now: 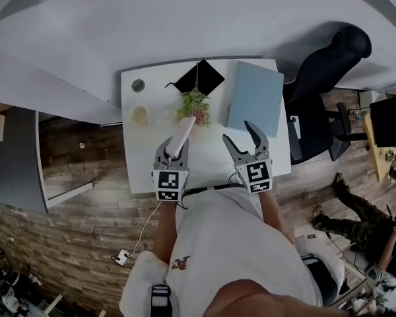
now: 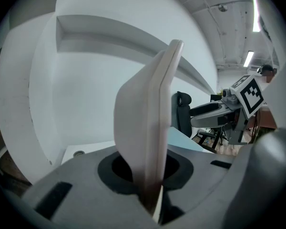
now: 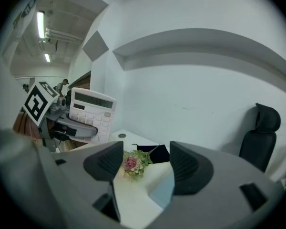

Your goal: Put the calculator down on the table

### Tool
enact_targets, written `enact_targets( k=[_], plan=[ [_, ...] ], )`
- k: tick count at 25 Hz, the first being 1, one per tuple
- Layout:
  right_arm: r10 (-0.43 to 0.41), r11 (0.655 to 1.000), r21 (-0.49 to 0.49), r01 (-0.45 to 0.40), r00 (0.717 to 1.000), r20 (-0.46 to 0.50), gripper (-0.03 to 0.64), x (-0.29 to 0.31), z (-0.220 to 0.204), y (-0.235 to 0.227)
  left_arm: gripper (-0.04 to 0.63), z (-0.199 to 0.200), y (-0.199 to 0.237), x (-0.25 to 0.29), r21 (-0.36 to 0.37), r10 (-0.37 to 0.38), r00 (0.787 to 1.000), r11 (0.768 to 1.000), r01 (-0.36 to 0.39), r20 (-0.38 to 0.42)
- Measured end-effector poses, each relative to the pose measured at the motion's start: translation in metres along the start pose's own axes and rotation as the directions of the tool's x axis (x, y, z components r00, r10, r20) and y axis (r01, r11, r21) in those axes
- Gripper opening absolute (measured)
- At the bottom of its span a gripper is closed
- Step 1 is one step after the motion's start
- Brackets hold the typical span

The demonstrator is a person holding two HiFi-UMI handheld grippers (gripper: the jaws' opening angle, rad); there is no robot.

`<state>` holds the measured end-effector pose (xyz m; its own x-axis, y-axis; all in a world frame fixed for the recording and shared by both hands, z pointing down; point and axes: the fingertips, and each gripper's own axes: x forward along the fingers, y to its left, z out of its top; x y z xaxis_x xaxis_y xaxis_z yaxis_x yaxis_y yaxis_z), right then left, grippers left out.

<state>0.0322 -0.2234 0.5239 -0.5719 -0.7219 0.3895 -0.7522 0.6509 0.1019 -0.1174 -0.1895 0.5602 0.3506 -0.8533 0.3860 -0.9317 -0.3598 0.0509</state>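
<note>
Nearest, two bare forearms are stretched forward from a white shirt [image 1: 237, 243], and the hands are largely hidden behind the marker cubes of the tools. The left gripper [image 1: 173, 152] is held over the near edge of the white table [image 1: 211, 160], pointed away and tilted slightly down. Its jaws are pinched on the lower end of the calculator [image 1: 182, 134], which sticks out beyond the fingertips and is carried in the air above the tabletop. In the left gripper view the calculator [image 2: 150, 128] is seen edge-on, so its face cannot be read and much of the table is blocked by it. In the right gripper view its keys and display [image 3: 91, 113] are turned toward the camera. Just to the right, the right gripper [image 1: 239, 132] is held at a similar angle with its jaws spread wide and nothing between them. Only a small flower sprig [image 3: 132, 163] and bare tabletop are framed in the gap. Farther on the table, the sprig [image 1: 194, 104] lies in the middle, a pale blue board [image 1: 254, 96] to its right, a dark square item [image 1: 199, 78] behind it, and a round pale cup [image 1: 139, 114] and a small grey disc [image 1: 138, 85] at the left. A black office chair [image 1: 323, 71] stands beyond the table's right side. At the right edge a person's dark-clad legs [image 1: 353, 220] are partly cut off.
</note>
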Motion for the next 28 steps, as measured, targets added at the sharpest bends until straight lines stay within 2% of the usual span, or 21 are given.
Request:
enact_targets(
  k=[12, 28],
  plan=[
    [0.063, 0.998, 0.027, -0.061, 0.994, -0.093, 0.307, 0.009, -0.046, 0.014, 0.069, -0.058, -0.019, 0.011, -0.083, -0.066, 0.990, 0.995, 0.056, -0.126],
    [0.117, 0.992, 0.074, -0.104, 0.973, -0.200, 0.307, 0.018, -0.094, 0.033, 0.069, -0.116, -0.037, 0.025, -0.215, -0.152, 0.963, 0.971, 0.103, -0.221]
  ],
)
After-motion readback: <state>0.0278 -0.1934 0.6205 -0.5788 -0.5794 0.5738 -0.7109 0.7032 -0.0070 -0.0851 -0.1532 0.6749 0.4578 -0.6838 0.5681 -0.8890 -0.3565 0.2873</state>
